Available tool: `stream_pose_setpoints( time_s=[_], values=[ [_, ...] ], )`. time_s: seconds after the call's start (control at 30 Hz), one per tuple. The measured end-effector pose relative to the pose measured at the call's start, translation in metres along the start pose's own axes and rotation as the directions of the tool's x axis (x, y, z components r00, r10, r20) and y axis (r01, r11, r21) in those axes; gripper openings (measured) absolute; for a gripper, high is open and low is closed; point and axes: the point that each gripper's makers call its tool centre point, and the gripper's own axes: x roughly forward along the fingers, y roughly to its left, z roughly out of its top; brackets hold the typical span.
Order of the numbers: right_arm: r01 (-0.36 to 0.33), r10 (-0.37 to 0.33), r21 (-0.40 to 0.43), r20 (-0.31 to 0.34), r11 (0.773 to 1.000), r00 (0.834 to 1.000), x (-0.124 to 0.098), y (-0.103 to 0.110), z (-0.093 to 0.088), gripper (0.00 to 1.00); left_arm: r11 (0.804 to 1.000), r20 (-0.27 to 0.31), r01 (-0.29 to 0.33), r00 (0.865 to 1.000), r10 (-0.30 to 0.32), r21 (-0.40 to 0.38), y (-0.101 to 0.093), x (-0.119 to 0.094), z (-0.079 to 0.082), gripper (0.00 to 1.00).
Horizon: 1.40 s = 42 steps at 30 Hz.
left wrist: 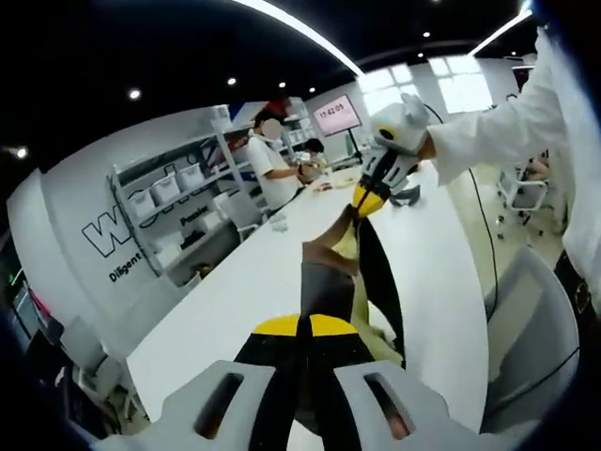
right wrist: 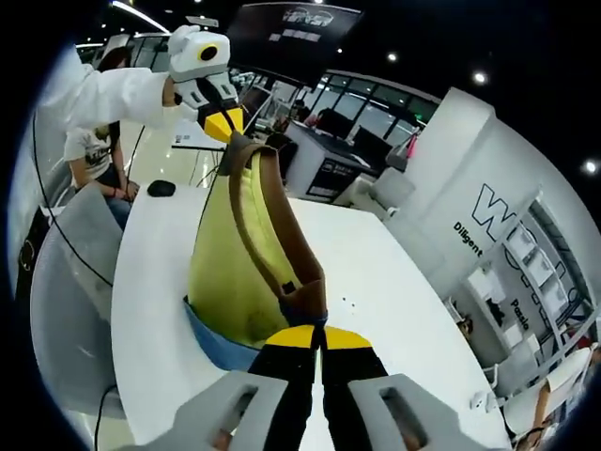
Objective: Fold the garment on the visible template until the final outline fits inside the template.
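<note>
Both tongs, left & right, clamp the yellow garment, stretched taut above the white surface. Risk: a pinched edge slips, cloth drops off the blue template.

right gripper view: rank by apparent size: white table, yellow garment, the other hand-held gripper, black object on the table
1. white table
2. yellow garment, held up between both grippers
3. left hand-held gripper, far end; distance shrinks it, so true size versus the garment is unsure
4. black object, smallest
</note>
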Motion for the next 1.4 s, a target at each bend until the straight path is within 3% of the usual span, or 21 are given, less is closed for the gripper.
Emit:
stream_pose_setpoints(
  time_s=[0.37,0.57,0.8,1.03,1.27,1.4],
  values=[
    [-0.053,0.052,0.017,0.021,0.998,0.998,-0.009,0.012,0.005,0.0,0.999,0.01,0.032,0.999,-0.032,-0.004,-0.022,-0.017,0.01,0.0],
    [-0.16,0.16,0.007,-0.016,0.987,0.987,-0.008,0.048,-0.003,0.0,0.997,-0.008,0.074,0.997,-0.074,-0.016,-0.049,-0.029,0.002,0.0],
    [-0.241,0.241,-0.012,-0.045,0.97,0.97,-0.007,0.071,-0.001,0.0,0.996,-0.025,0.088,0.996,-0.089,-0.033,-0.066,-0.044,-0.001,0.0],
    [-0.257,0.256,-0.065,-0.029,0.964,0.966,-0.02,0.088,0.019,0.0,0.998,-0.034,0.052,0.998,-0.052,-0.027,-0.073,-0.065,0.007,0.0],
    [-0.309,0.308,-0.099,-0.03,0.946,0.951,-0.032,0.106,0.031,0.0,0.998,-0.03,0.051,0.998,-0.052,-0.034,-0.079,-0.076,0.017,0.0],
    [-0.324,0.32,-0.095,-0.054,0.941,0.946,-0.035,0.102,0.026,0.0,0.997,-0.047,0.051,0.997,-0.054,-0.061,-0.073,-0.072,0.006,0.0]
  ],
)
